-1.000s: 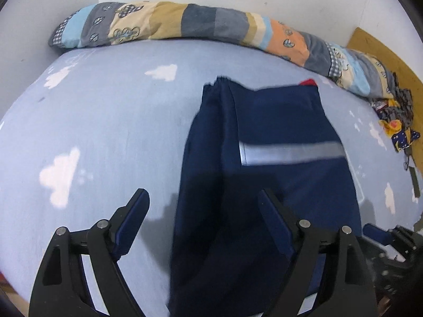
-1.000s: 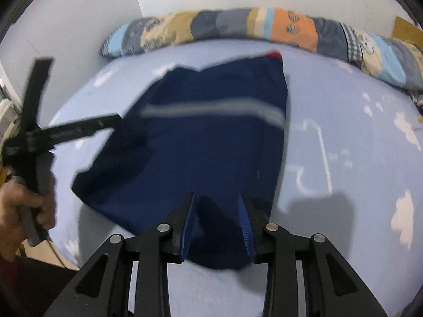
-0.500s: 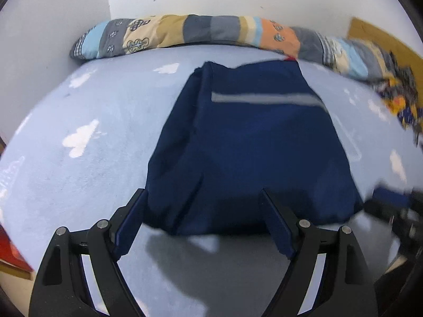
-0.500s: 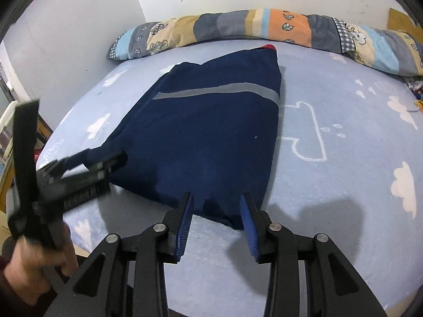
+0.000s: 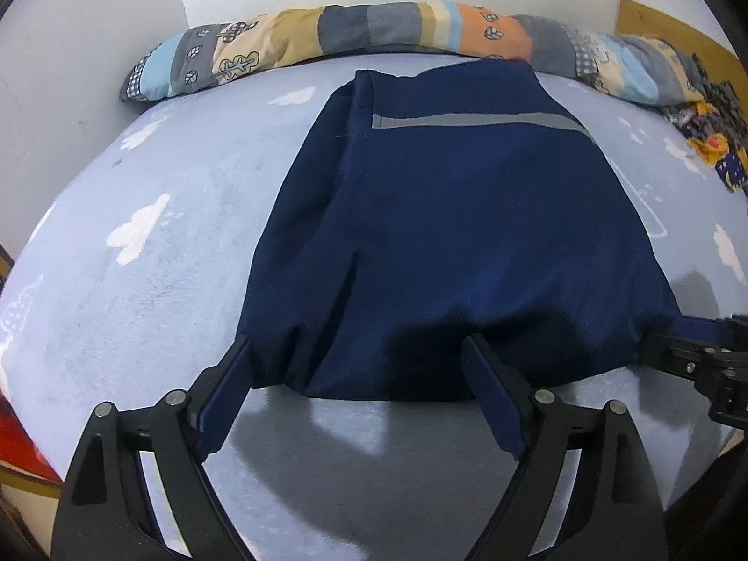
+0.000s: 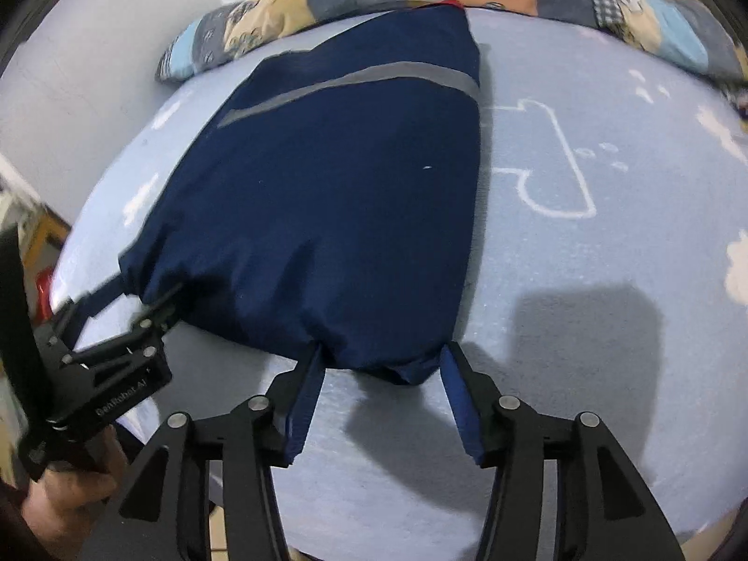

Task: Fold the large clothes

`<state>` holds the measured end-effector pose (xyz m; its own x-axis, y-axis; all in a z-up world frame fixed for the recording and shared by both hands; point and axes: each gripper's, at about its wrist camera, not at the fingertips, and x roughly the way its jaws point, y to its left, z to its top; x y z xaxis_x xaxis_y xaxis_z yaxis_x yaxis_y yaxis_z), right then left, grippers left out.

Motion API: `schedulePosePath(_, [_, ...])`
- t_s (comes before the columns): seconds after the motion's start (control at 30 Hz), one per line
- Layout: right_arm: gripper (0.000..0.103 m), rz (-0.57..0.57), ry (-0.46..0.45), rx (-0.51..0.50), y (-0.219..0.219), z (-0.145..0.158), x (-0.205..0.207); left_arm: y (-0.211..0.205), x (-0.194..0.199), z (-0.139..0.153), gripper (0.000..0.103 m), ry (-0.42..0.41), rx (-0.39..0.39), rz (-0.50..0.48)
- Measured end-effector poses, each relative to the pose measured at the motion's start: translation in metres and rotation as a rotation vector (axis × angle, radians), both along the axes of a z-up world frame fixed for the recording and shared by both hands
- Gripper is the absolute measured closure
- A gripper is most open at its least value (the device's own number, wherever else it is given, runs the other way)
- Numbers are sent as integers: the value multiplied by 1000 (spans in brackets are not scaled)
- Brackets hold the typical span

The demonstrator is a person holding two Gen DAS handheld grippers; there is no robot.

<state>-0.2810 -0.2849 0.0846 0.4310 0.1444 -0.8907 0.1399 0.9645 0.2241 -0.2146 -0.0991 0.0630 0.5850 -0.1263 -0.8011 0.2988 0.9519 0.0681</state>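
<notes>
A folded navy garment (image 5: 458,233) with a grey reflective stripe (image 5: 477,120) lies flat on the light blue bed sheet (image 5: 163,257). It also shows in the right wrist view (image 6: 336,215). My left gripper (image 5: 357,357) is open, its fingers straddling the garment's near left edge. My right gripper (image 6: 381,364) is open, its fingers on either side of the garment's near right corner. The right gripper shows at the right edge of the left wrist view (image 5: 701,355); the left one shows at the lower left of the right wrist view (image 6: 135,313).
A long patchwork bolster (image 5: 374,30) lies along the far wall. A pile of patterned cloth (image 5: 710,131) sits at the far right. The sheet has white cloud prints (image 6: 551,159). The bed's near edge runs just below both grippers.
Both grippers have drawn back toward the near edge of the bed, and the garment now lies flat. The right gripper's fingers have spread wider.
</notes>
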Motion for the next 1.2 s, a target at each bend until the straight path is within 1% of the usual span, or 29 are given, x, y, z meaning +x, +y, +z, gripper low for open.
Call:
schedulePosePath(0.1, [52,6,-24,-13,1,9,-6,2,-5,3,15,-24,-8,-3])
schedulePosePath(0.13, [50,4,-36,-13,1,12,-10,2,-8,5,15,-34,-9,-8])
schedulePosePath(0.23, [50,-2,-78,-10,-2,26,-21,4,-15,12,15,-64,-14,-21])
schedulePosePath(0.3, [50,-20,-120,-11,-8,36,-31,6,-18,18,15,-88,-24,-23])
schedulePosePath(0.37, [50,-44,-141,-8,-14,42,-40,6,-21,26,15,-113,-37,-29])
schedulePosePath(0.53, [50,-77,-167,-12,-29,55,-65,3,-31,48,15,-194,-64,-51])
schedulePosePath(0.6, [49,-86,-169,-18,-33,61,-71,0,-35,58,15,-223,-79,-63])
schedulePosePath(0.7, [48,-83,-188,3,-37,73,-76,-2,-37,68,15,-258,-98,-70])
schedulePosePath(0.73, [43,-74,-202,6,-39,76,-77,-3,-36,70,15,-262,-101,-73])
schedulePosePath(0.77, [41,-62,-211,4,-40,77,-78,-4,-36,70,15,-267,-103,-77])
schedulePosePath(0.83, [41,-36,-212,-6,-43,74,-77,-6,-35,70,15,-270,-101,-78])
schedulePosePath(0.9, [41,-34,-206,-10,-47,68,-75,-9,-31,67,15,-265,-96,-73])
schedulePosePath(0.93, [40,-47,-194,5,-51,65,-73,-9,-31,66,15,-262,-98,-69])
schedulePosePath(0.97, [39,-68,-185,48,-56,62,-69,-10,-31,65,15,-256,-99,-67])
schedulePosePath(1.0, [39,-77,-193,91,-60,61,-65,-11,-28,64,15,-247,-100,-63])
schedulePosePath(1.13, [39,-85,-218,168,-72,64,-50,-14,-22,63,15,-207,-114,-65])
schedulePosePath(1.2, [39,-84,-221,211,-80,65,-42,-11,-9,66,14,-177,-124,-69])
